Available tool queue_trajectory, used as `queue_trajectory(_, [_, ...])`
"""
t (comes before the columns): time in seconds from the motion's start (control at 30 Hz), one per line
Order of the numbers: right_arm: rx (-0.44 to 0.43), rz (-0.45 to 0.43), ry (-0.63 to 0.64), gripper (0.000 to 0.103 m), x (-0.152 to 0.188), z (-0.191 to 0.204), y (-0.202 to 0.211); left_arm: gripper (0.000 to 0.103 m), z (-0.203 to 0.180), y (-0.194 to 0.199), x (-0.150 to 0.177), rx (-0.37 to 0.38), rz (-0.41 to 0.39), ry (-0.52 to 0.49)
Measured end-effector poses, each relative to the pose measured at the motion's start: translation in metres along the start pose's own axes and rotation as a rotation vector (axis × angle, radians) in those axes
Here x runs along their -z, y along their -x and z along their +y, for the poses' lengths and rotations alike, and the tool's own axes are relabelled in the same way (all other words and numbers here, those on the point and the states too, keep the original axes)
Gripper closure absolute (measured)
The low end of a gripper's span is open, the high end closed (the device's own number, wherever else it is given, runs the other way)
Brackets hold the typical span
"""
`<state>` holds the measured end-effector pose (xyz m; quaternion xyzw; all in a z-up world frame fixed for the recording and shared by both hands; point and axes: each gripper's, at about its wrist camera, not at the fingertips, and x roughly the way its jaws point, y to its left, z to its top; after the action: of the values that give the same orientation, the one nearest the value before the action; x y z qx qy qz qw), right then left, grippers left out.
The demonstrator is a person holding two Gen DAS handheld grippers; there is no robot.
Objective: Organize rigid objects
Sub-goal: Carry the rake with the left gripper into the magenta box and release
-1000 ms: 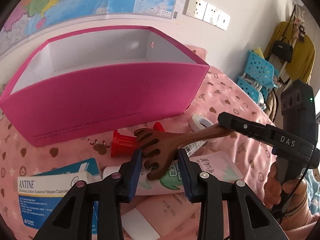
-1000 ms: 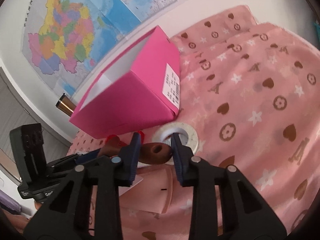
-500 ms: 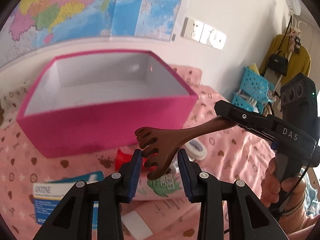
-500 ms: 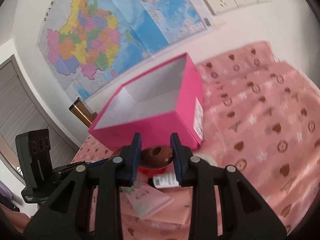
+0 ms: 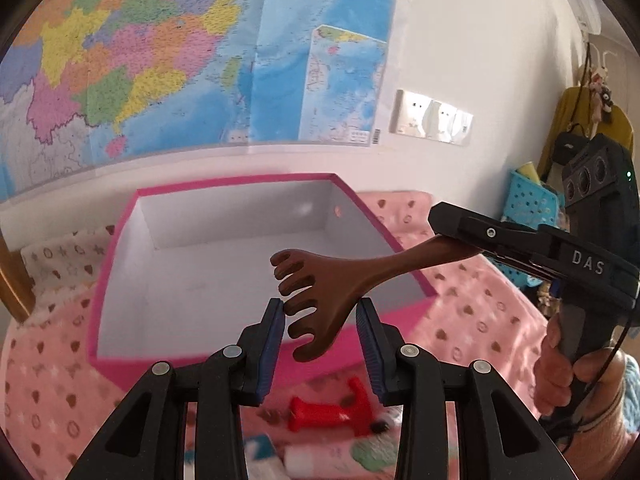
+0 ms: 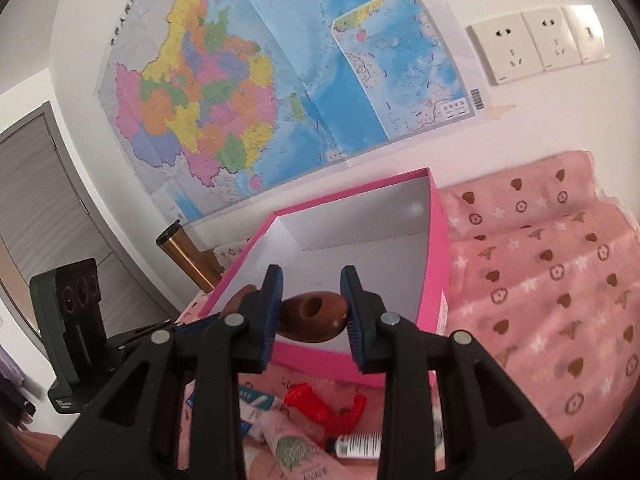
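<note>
Left wrist view: brown wooden back scratcher (image 5: 320, 300) held in the air over the near edge of the open pink box (image 5: 120, 280), claw end btwn the pads of the left hand-held gripper (image 5: 320, 332), handle running right into the right hand-held gripper (image 5: 472, 236). Left jaws narrow; the left pad touches the claw tines, a gap shows by the right pad, so cannot tell if it grips. Right wrist view: right hand-held gripper (image 6: 312, 304) narrow, clamped on the scratcher's handle end w/ its hole (image 6: 312, 316). Box interior white, nothing in it. Below, on the pink patterned bed cover (image 6: 560, 300): red corkscrew (image 6: 316, 400), tube (image 6: 356, 446), pink packet (image 6: 296, 448). Wall map (image 6: 260, 92) and sockets (image 6: 540, 44) behind.
</note>
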<state>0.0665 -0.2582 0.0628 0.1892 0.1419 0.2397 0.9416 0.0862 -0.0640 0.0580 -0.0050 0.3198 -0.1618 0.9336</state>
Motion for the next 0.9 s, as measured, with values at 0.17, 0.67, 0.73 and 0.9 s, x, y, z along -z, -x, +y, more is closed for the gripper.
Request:
queue_trajectory(0.17, [0.018,0.06,-0.023,0.071,-0.009,-0.014,-0.027,0.066,0.017,-0.029,-0.008,0.007,0.062,0.025])
queue_trajectory(0.67, [0.196,0.162,0.019,0.067,0.0,-0.035,-0.06,0.065,0.023,-0.058,-0.006,-0.022,0.118,0.022])
queue_trajectory(0.73, [0.207,0.152,0.027,0.067,0.0,-0.035,-0.056,0.064,0.021,-0.051,-0.005,-0.011,0.101,0.022])
queue_trajectory(0.9, [0.215,0.124,0.043,0.067,-0.001,-0.029,-0.045,0.063,0.016,-0.028,-0.003,-0.02,0.047,-0.003])
